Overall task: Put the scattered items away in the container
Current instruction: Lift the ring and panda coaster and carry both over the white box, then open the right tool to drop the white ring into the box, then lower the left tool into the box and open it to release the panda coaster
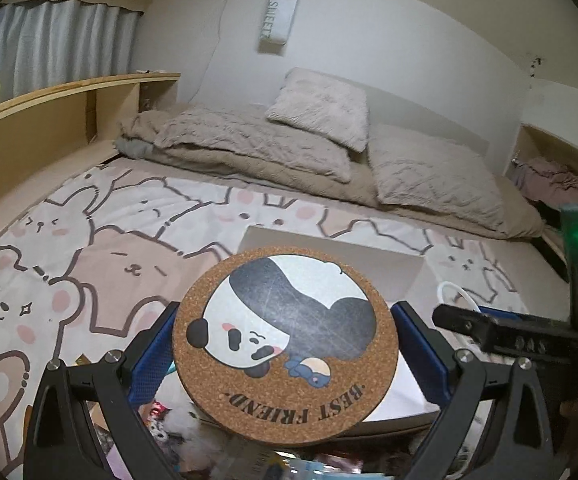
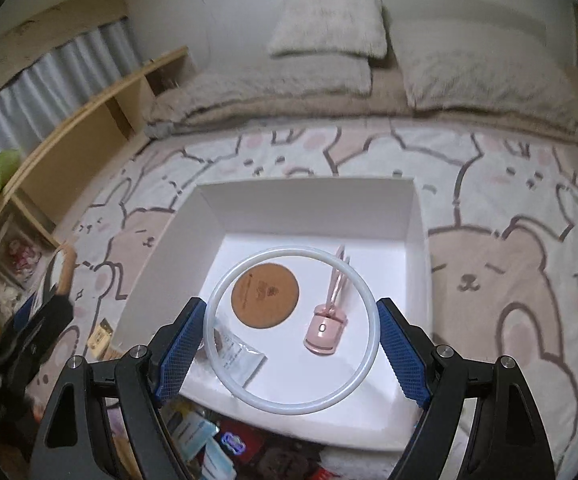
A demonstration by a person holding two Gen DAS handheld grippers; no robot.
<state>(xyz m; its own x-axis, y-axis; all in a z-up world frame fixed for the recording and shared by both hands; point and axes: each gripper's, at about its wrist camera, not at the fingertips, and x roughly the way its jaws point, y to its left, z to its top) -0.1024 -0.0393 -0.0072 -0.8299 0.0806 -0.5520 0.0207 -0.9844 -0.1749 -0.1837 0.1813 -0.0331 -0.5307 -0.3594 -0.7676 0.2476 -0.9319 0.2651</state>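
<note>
Panda coaster (image 1: 285, 344) pinched in left claw (image 1: 285, 350); ring (image 2: 293, 330) pinched in right claw (image 2: 291, 346).

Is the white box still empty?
No: the white box already holds a cork coaster, a pink device and a sachet.

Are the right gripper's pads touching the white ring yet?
Touching. The right wrist view shows both blue pads of the right gripper pressed against opposite sides of the white ring, held above the white box.
</note>
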